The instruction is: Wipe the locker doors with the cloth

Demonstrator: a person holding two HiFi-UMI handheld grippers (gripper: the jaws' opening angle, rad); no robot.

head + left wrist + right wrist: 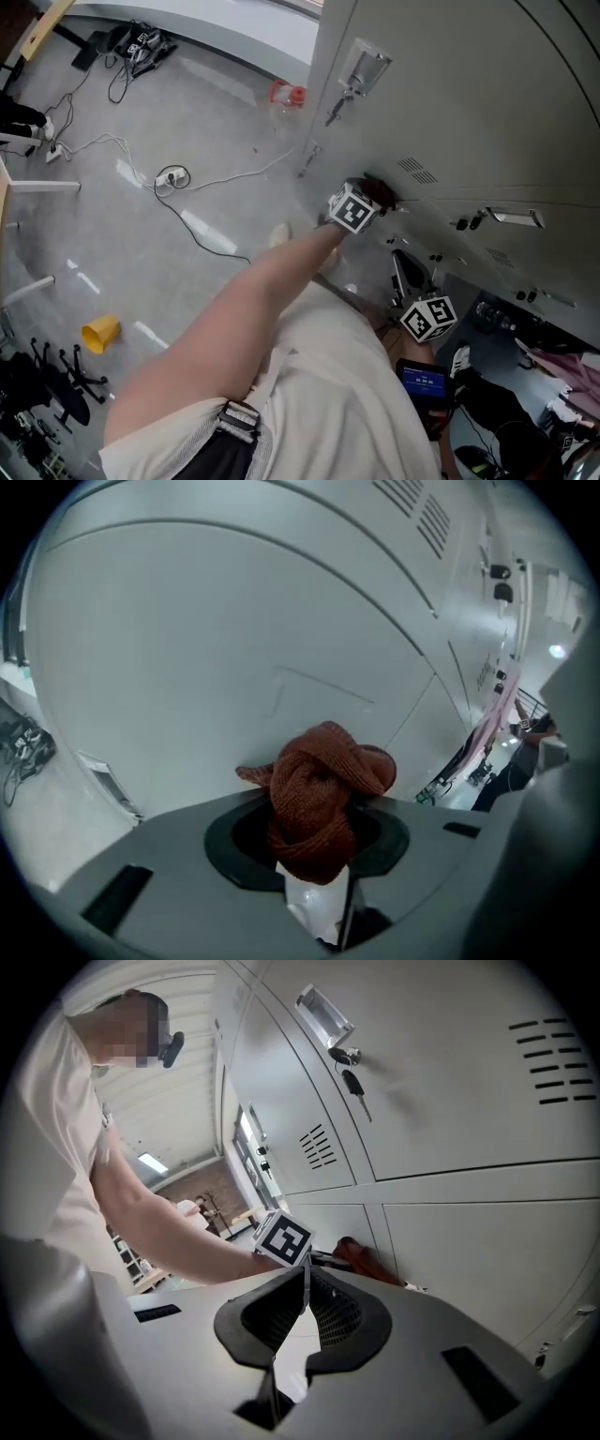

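A rust-red knitted cloth [322, 794] is bunched between the jaws of my left gripper [317, 855], which is shut on it. The cloth presses against a grey locker door [225, 621]. In the head view the left gripper [367, 200], with its marker cube, sits at the door's lower edge and the cloth [382, 193] shows beyond it. My right gripper [305, 1274] is shut with nothing in it, lower down and apart from the lockers; its marker cube [429, 319] shows in the head view. From the right gripper view I see the left gripper's cube [283, 1237] and the cloth [364, 1260].
A key [354, 1082] hangs in a lock under a metal handle [324, 1016] on a locker door. On the floor lie white and black cables, a power strip [172, 175], a yellow cup [100, 332] and a red object [289, 94]. Black chair bases [42, 384] stand at lower left.
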